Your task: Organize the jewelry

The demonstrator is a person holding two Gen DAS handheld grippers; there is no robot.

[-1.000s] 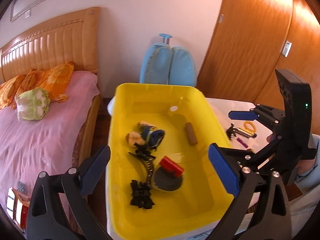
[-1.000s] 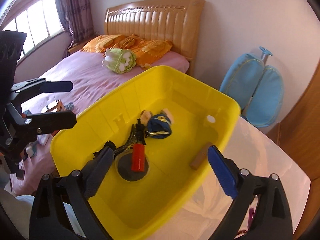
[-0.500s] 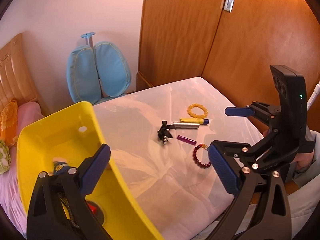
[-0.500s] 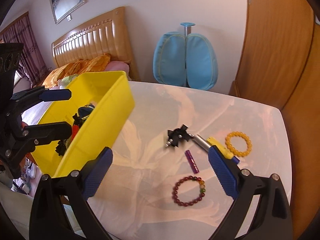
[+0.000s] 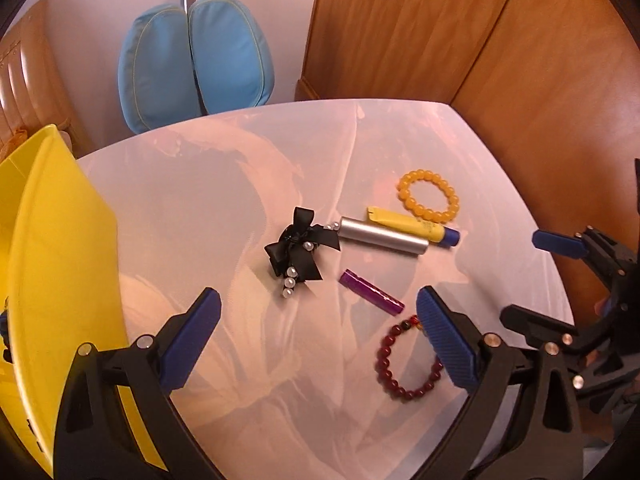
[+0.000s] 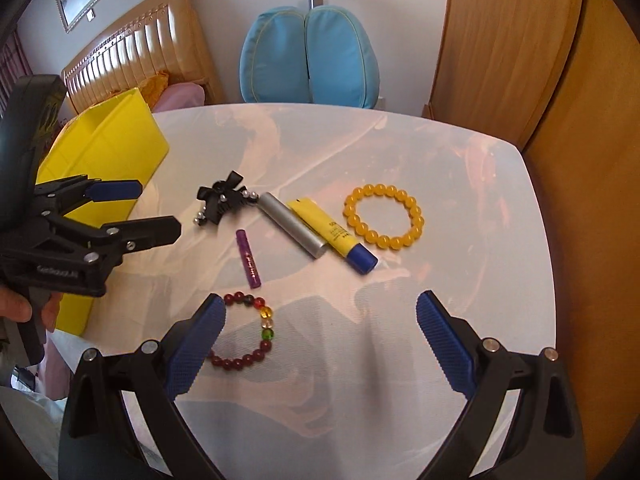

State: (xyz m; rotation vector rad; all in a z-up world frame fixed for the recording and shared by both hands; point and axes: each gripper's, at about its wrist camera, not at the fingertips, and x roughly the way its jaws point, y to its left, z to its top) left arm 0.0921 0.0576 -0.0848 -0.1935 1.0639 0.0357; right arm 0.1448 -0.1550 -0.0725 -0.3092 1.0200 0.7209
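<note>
- Left wrist view: the left hand-held gripper [image 5: 316, 334] is seen spread wide with nothing between its blue pads, hovering over the white glossy table [image 5: 192, 184].
- A silver metal cylinder [image 5: 382, 236] is taken as the landmark. A black ribbon bow with pearl beads [image 5: 298, 250] touches its left end, and a yellow tube with a blue cap [image 5: 412, 226] lies along its far side.
- A yellow beaded bracelet [image 5: 428, 196] is seen just beyond the cylinder, a small purple stick [image 5: 370, 292] nearer the camera than it, and a dark red beaded bracelet [image 5: 404, 364] nearer still, partly under the right pad.
- A yellow plastic bin [image 5: 60, 264] stands well to the left of the cylinder, at the table edge.
- The right hand-held gripper [image 5: 532, 276] is seen at the right edge, also spread.
- Right wrist view: the right hand-held gripper [image 6: 320, 338] is spread and empty above the table [image 6: 460, 200].
- The dark red beaded bracelet [image 6: 244, 332], with a few coloured beads, lies well short of the silver cylinder [image 6: 294, 230], just beside the left pad.
- The left hand-held gripper [image 6: 156, 212] is seen left of the cylinder, in front of the bin [image 6: 108, 152], jaws apart.
- The step in hand is judged to be picking a loose piece for the bin. The red bracelet appears closest. It would best be taken with one pad inside the loop and one outside, lowered until the table is nearly touched, so the beads are pinched rather than pushed away.
</note>
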